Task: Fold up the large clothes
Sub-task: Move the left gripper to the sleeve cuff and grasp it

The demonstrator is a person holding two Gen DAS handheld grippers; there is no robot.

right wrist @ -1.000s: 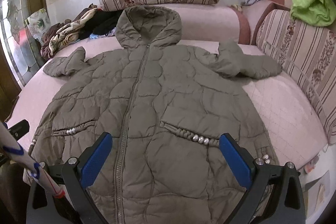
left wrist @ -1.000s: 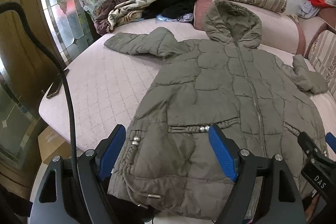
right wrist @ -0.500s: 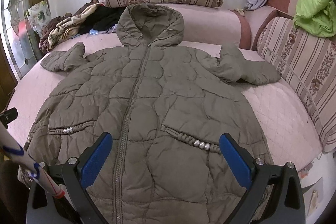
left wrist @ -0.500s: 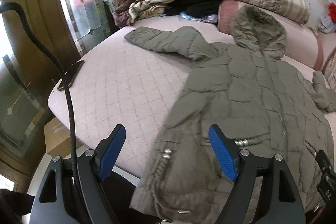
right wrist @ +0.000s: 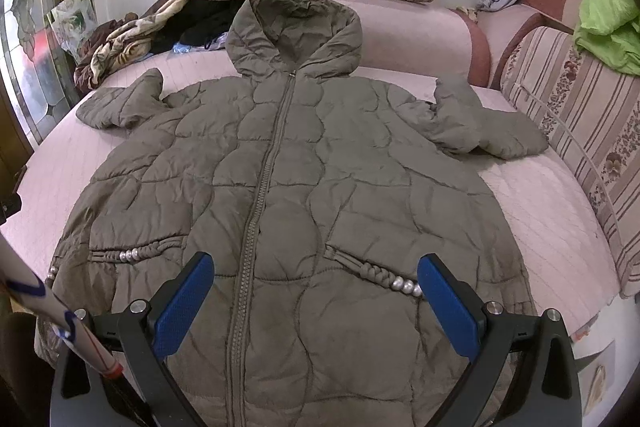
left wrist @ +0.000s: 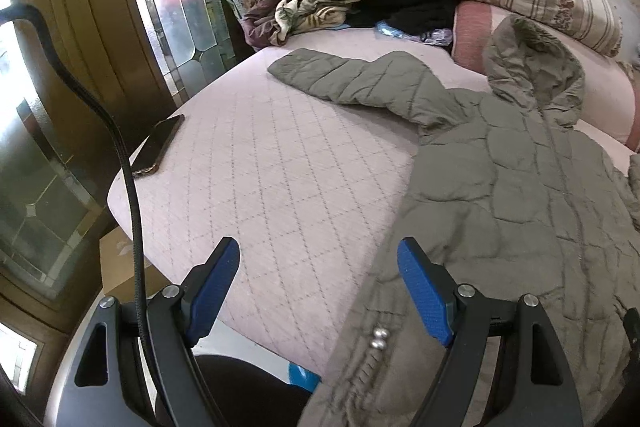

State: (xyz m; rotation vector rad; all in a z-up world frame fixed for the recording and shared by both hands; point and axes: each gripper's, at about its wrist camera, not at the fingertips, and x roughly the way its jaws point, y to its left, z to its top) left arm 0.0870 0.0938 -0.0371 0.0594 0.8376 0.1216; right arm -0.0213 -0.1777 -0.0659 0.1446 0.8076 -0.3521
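Your left gripper (left wrist: 318, 287) has slid sideways off the coat (right wrist: 280, 187) and now hangs, spread and empty, over bare bed (left wrist: 280, 167) beside its hem corner. Your right gripper (right wrist: 316, 301), also spread, hovers over the zipped front. The coat lies flat and unfolded; that side edge looks like your first grab.

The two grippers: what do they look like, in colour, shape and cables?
Both grippers, left and right, have black, angled, slotted fingers with silver screws and blue textured pads. A black cable arches beside the left one. A white rod with blue and red marks crosses the right view's lower left corner.
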